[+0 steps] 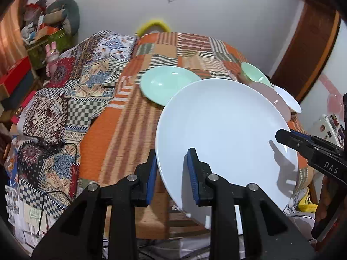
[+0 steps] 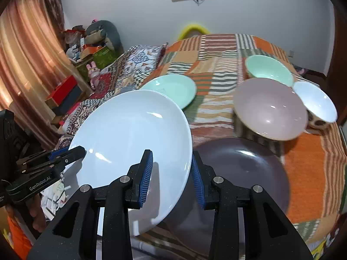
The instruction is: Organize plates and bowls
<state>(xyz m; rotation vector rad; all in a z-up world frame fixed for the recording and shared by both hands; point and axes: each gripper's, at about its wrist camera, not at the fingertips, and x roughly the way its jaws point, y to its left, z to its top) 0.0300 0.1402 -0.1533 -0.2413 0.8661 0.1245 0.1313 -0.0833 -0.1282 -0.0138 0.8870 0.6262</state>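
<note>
left gripper (image 1: 172, 173) has its blue pads closed on the near-left rim of the white plate (image 1: 221, 134), one pad above the face and one under the edge. right gripper (image 2: 171, 173) pinches the opposite rim of the same plate the same way, its tip also showing in the left wrist view at the plate's right edge. white plate is held between the two, tilted and clear of the patchwork bedcover (image 2: 303, 162). directly beside and below the plate's right edge sits a dark purple plate (image 2: 243, 169), flat on the cover. beyond it a pale pink bowl (image 2: 271, 108), close to the purple plate's far rim. behind that a mint green bowl (image 2: 269, 69), and to its right a white bowl (image 2: 316, 99) with a spotted outside, tipped toward the pink one; whether these three touch is not clear. a mint green plate (image 2: 173, 90) lies flat past the white plate's far edge, partly hidden by it. left of the bed a patterned blanket (image 1: 65, 99) lies bunched, with cluttered shelves (image 1: 43, 32) and a curtain (image 2: 28, 65) beyond. a person's hand (image 2: 38, 216) shows under the left gripper.
</note>
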